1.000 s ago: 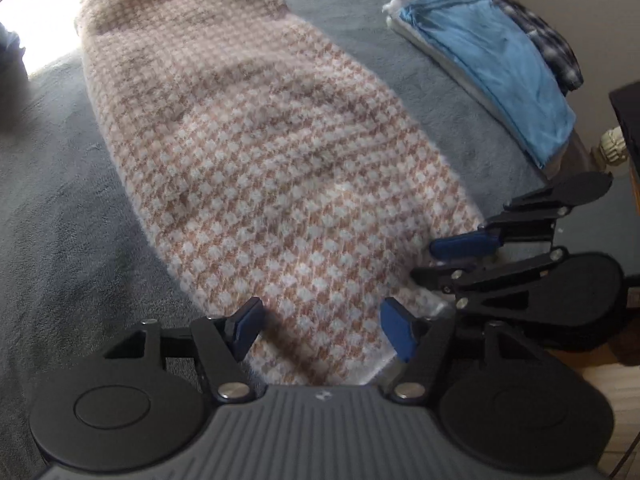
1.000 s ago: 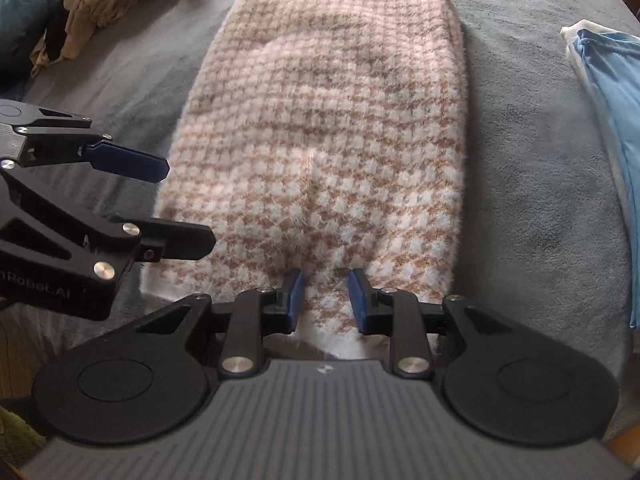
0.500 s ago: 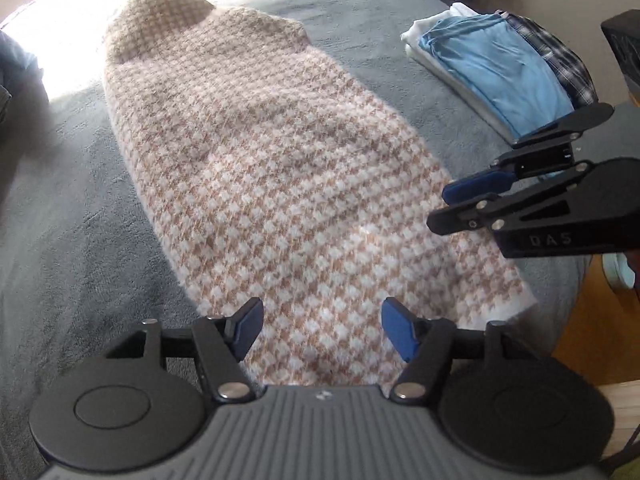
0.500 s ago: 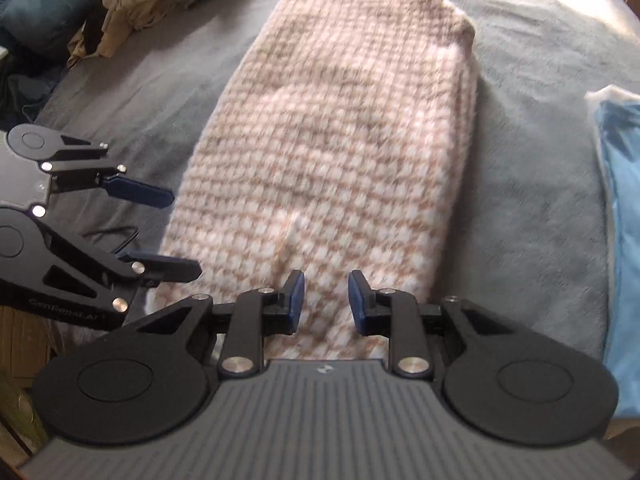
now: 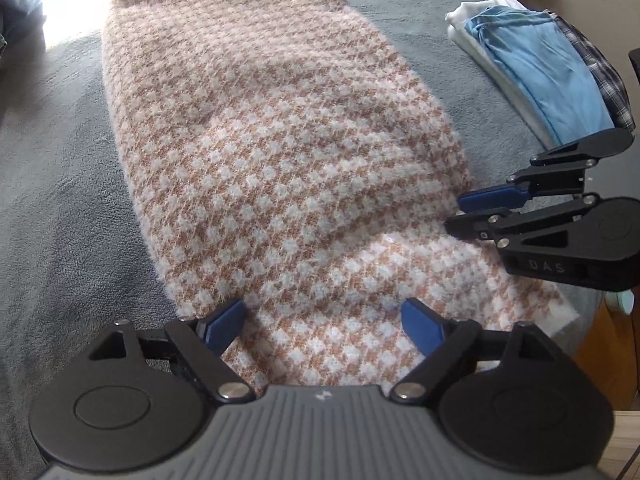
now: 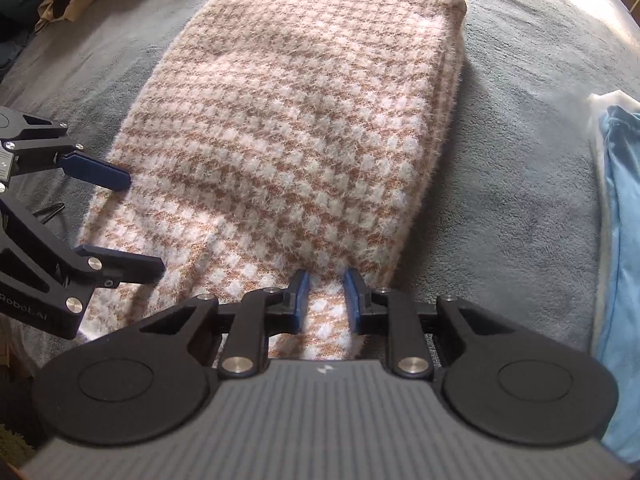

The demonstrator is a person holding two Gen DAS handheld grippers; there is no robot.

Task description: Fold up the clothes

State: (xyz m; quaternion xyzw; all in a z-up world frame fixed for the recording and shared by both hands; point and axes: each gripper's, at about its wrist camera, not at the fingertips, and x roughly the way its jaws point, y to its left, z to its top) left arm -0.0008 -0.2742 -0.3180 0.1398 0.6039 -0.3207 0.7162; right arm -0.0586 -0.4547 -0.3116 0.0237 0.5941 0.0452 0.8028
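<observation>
Underneath, grey blanket point(image 5: 60, 200); possibly wood floor point(image 5: 616, 344) beyond.

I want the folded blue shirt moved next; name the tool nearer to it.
Right. The right tool is at the sweater's edge facing the blue shirt; the left tool is farther off.

Two close downward views, shared sweater point(image 5: 280, 152)

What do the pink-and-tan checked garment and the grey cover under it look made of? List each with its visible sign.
Pink-and-tan checked garment: looks like a fuzzy knit, perhaps wool or acrylic; fine hairs stand off its edges and the check pattern reads as knitted in. Matte finish.

Grey cover: seems a plush fleece or terry-like fabric; short nap with brushed swirls and soft shading. Matte. The exact fibre cannot be told.
</observation>
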